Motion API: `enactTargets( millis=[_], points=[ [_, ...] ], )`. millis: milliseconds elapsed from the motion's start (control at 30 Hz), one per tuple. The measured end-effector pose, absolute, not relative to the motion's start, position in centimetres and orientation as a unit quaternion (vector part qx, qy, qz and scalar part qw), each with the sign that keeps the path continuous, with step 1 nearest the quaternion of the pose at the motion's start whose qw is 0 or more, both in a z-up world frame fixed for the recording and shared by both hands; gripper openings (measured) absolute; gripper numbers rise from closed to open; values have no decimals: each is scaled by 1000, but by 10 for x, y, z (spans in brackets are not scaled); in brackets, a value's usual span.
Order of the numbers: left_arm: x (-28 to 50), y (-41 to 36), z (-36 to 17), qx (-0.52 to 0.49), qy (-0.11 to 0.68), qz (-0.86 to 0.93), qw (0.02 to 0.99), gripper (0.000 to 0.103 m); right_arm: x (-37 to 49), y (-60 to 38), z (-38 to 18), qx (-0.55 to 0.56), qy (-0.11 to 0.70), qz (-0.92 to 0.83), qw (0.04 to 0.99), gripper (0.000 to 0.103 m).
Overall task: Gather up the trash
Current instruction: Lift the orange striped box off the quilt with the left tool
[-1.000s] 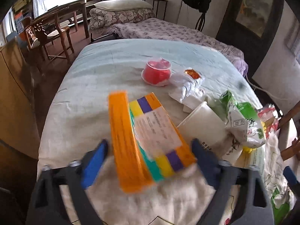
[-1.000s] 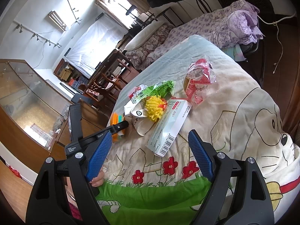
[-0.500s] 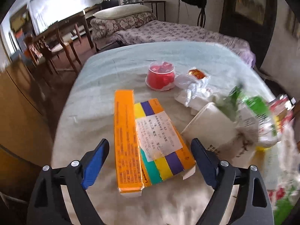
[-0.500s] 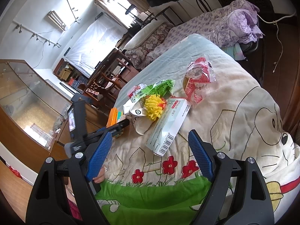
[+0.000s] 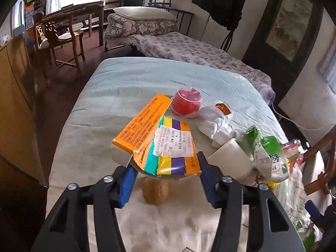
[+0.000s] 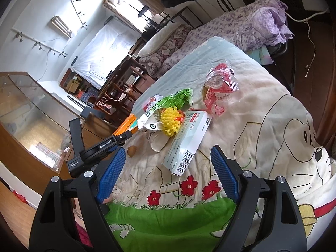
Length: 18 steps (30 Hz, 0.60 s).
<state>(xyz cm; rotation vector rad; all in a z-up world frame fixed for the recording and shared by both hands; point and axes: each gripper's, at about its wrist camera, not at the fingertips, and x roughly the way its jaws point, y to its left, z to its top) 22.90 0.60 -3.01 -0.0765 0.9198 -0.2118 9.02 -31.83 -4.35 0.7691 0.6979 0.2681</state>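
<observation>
A flattened orange cardboard box [image 5: 159, 145] with yellow, purple and teal stripes and a white printed label is clamped between the two blue fingers [image 5: 127, 187] of the left gripper [image 5: 166, 178], lifted off the bed [image 5: 117, 92]. The fingers have just been closing and now press on the near end of the box from both sides. Its long axis runs away from the camera and slightly to the left, with the far end tilted upward and an orange side flap folded out to the left.

The left wrist view shows a small brown rounded object [image 5: 155, 191] lying on the cover directly beneath the raised box. Beyond it sit a red plastic cup [image 5: 185, 103], a crumpled white bag [image 5: 216, 119], a white paper cup [image 5: 229, 157] on its side and a green and white snack wrapper [image 5: 266, 153].

The right wrist view shows the left gripper from the side at lower left, angled downward, with only an orange edge of the box visible past it. This view alone shows a long pale packet with a barcode [image 6: 184, 142], a yellow frilly item [image 6: 170, 121] and a red and clear wrapper [image 6: 218, 88], all on a cartoon-print blanket [image 6: 273, 126].

The right gripper [image 6: 168, 176] hovers low over the blanket, fingers spread wide apart with nothing between them.
</observation>
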Motion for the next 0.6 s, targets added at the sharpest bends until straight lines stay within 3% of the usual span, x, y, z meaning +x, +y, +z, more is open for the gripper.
enactTargets(
  millis=[33,233,400,600],
  points=[
    [230,3,-30,-22,439,-90,894,73,89,-317,-43,366,333,127,860,81],
    [235,-21,-38,85,426,-52,899,90,91,-319,-44,364,334,129,860,81],
    [238,-22,-44,131,423,-27,896,95,92,-319,-45,366,335,132,858,81],
    [226,-6,-20,84,385,-45,918,97,92,-319,-46,373,337,139,853,81]
  ],
)
